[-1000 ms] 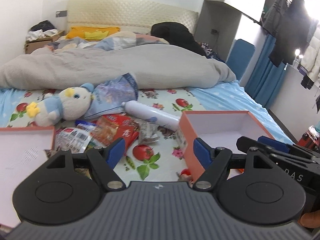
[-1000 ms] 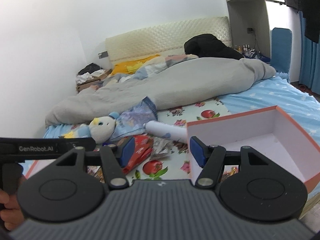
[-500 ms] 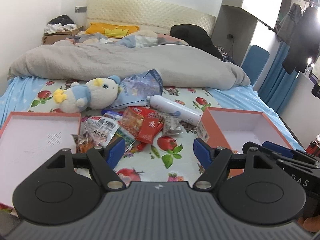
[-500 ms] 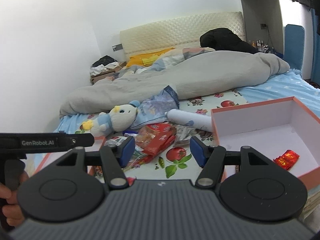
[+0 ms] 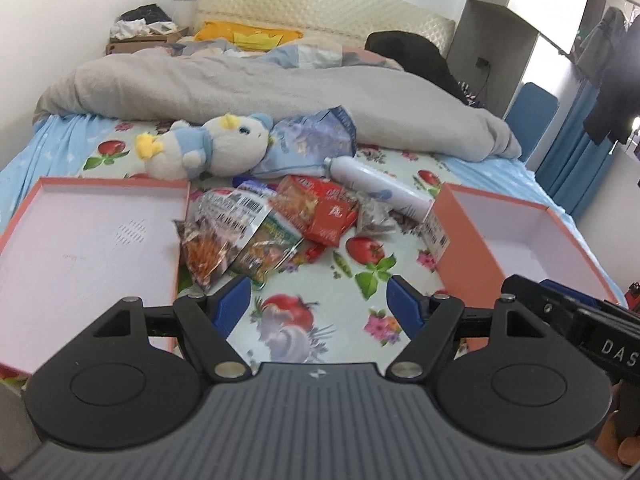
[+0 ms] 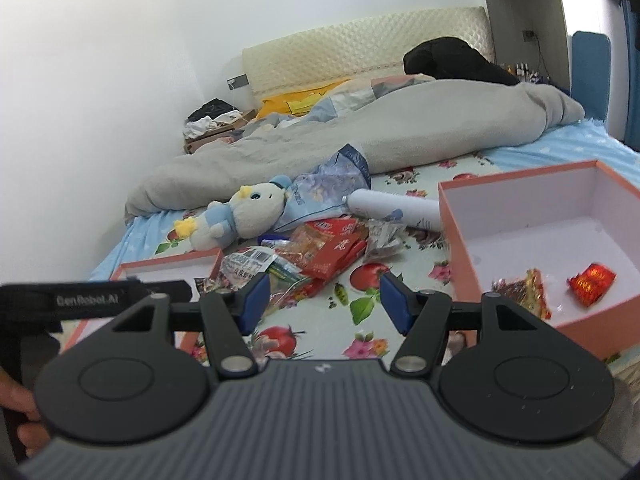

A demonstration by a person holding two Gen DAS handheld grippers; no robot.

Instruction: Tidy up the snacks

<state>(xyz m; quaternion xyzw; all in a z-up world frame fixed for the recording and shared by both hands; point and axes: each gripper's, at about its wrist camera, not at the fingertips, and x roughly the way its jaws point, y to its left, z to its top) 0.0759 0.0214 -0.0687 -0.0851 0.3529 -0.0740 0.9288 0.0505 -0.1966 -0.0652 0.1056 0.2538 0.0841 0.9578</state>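
Red snack packets (image 5: 316,208) lie heaped ahead of both empty, parted jaws.

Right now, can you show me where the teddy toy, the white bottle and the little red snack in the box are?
plush toy (image 5: 224,148), left wrist view, on its face.
white bottle (image 6: 394,208), right wrist view, mid-body.
red snack packet (image 6: 591,283), right wrist view, wrapper's middle.

On the black strap-like bar of the left gripper (image 6: 96,300), seen at the left edge of the right wrist view, pale letters read "GenRobot.AI", slightly blurred. On the black body of the right gripper (image 5: 616,350), at the right edge of the left wrist view, white letters read "DAS", cut off by the frame. The red foil snack packet (image 5: 332,216) bears a white character, too blurred to read.
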